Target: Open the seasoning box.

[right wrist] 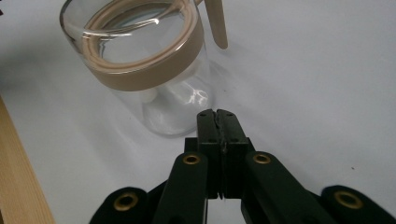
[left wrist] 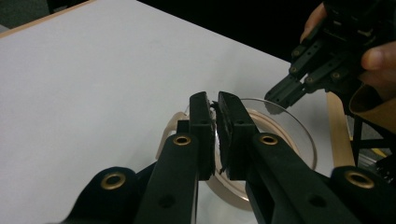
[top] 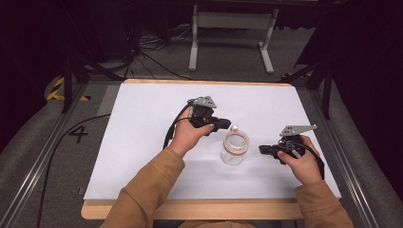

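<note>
My left gripper (left wrist: 215, 109) nearly closed, empty, over glass jar (top: 235, 148) rim — right gripper (right wrist: 219, 122) closed, empty beside it. Approach step, I judge; next needs jaws opened.

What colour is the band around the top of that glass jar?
Beige band, clearest in the right gripper view; the jar is clear glass.
</note>
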Motion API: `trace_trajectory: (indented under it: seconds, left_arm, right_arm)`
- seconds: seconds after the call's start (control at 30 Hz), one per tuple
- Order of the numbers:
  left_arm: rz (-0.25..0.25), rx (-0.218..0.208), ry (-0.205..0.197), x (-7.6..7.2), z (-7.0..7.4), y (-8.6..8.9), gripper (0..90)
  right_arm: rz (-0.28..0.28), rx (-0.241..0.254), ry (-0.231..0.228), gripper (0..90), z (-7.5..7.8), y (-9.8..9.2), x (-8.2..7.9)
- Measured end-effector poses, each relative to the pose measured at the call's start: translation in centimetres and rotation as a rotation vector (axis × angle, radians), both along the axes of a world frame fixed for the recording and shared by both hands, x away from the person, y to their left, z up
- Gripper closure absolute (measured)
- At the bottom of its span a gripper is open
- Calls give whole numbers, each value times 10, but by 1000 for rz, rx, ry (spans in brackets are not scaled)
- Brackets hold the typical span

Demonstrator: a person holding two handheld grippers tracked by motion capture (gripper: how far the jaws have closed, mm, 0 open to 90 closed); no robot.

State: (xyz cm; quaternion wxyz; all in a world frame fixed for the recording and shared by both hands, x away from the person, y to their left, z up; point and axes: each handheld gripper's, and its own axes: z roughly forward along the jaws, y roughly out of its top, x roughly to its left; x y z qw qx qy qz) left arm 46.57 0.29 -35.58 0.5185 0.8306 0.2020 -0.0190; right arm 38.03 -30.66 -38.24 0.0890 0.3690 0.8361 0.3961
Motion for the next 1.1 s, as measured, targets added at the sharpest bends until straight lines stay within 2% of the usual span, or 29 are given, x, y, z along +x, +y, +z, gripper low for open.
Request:
trace_trajectory:
  seconds: [0.17, 0.33, 0.67, 0.73, 0.8, 1.1]
  left_arm:
    - [-9, 9, 9, 7, -4, -14, 859]
    - [1, 0, 24, 13, -10, -25, 852]
    - [5, 23, 31, 17, -13, -25, 854]
    - [11, 8, 33, 17, -14, -26, 857]
    - [15, 29, 25, 18, -14, -26, 855]
    - [9, 24, 39, 19, -15, -27, 868]
  right_arm:
    - [7, 4, 3, 900, 1, 1, 1]
    - [16, 18, -8, 900, 3, 0, 0]
    - [29, 22, -10, 899, 3, 2, -1]
    - [38, 24, -12, 899, 4, 5, -1]
    - [44, 25, -13, 899, 5, 6, -2]
    - [58, 25, -16, 900, 7, 9, -3]
